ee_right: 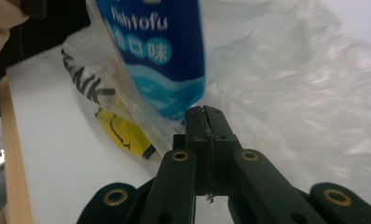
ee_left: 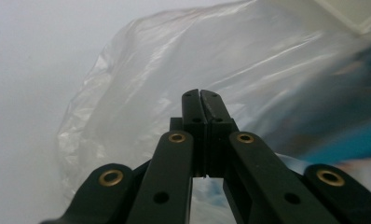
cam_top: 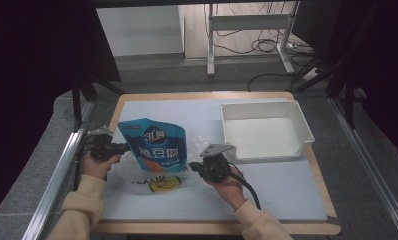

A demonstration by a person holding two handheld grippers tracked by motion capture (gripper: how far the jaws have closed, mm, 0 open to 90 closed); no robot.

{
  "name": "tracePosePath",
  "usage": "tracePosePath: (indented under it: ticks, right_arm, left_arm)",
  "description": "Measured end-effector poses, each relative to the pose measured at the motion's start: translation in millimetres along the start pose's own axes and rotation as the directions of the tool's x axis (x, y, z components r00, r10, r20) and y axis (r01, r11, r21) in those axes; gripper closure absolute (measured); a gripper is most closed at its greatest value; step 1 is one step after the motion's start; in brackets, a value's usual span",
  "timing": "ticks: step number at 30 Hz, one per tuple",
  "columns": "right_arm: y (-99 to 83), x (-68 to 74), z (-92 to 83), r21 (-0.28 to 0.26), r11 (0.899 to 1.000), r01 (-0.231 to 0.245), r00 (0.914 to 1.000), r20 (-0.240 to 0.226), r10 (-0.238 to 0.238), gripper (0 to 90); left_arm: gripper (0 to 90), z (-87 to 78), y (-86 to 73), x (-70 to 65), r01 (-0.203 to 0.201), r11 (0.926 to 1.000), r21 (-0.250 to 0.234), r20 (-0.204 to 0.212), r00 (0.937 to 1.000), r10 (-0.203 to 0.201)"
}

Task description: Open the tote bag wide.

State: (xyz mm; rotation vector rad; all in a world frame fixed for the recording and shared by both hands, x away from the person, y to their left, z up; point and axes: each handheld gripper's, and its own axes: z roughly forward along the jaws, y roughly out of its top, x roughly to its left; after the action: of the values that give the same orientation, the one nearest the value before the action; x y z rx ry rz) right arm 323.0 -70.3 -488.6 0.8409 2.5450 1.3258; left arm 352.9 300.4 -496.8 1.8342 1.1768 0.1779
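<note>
A blue snack pouch (cam_top: pixel 157 145) stands upright on the white mat, inside a clear plastic bag (cam_top: pixel 137 175) printed with black letters and a yellow face. My left gripper (cam_top: pixel 123 147) is at the pouch's left side and my right gripper (cam_top: pixel 194 167) at its lower right. In the left gripper view the jaws (ee_left: pixel 200 93) are pressed together at the crinkled bag film (ee_left: pixel 141 70), with the pouch (ee_left: pixel 351 140) a blue blur at right. In the right gripper view the jaws (ee_right: pixel 203 109) pinch the bag's edge (ee_right: pixel 165 133) just below the pouch (ee_right: pixel 155 56).
A white rectangular tray (cam_top: pixel 259 103) with nothing in it sits at the back right of the mat (cam_top: pixel 287 185). The wooden table edge (cam_top: pixel 212 227) runs along the front. Metal rails flank both sides, and a desk frame with cables stands on the floor behind.
</note>
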Motion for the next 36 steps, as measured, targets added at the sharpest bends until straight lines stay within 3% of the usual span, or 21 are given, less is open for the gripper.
tracePosePath:
  ticks: [3,6,10,20,24,31,36]
  right_arm:
    - [-1.5,0.4,7.5,0.017,1.000,-0.001,1.0000,0.001,0.001,89.2]
    - [-6.1,1.4,24.1,0.055,0.998,0.004,0.9999,-0.014,-0.003,89.2]
    - [-13.4,5.1,36.4,0.105,0.994,0.015,0.9990,-0.042,-0.011,89.2]
    - [-28.1,13.9,39.4,0.193,0.980,0.047,0.9946,-0.099,-0.028,89.2]
    - [-30.5,14.8,38.2,0.191,0.980,0.056,0.9936,-0.107,-0.036,89.3]
    - [-32.3,16.5,35.7,0.195,0.979,0.062,0.9927,-0.113,-0.040,89.2]
    - [-30.9,18.1,33.7,0.176,0.982,0.070,0.9920,-0.116,-0.049,89.2]
  left_arm:
    - [90.0,9.1,-0.9,7.3,0.014,0.9998,0.015,0.014,0.9998,-0.014]
    - [90.0,24.3,-3.5,13.7,0.002,0.9992,0.040,0.031,0.9995,-0.003]
    - [90.0,37.6,-4.1,18.9,0.002,0.9978,0.066,0.017,0.9998,-0.003]
    - [90.0,63.4,-1.0,37.0,0.024,0.9934,0.112,-0.024,0.9995,-0.022]
    - [90.0,68.0,0.2,40.4,0.032,0.9921,0.122,-0.034,0.9990,-0.028]
    - [90.0,65.0,1.8,38.7,0.039,0.9948,0.094,-0.070,0.9970,-0.033]
    - [90.0,32.3,8.8,35.5,0.039,0.9991,-0.015,-0.057,0.9976,-0.040]
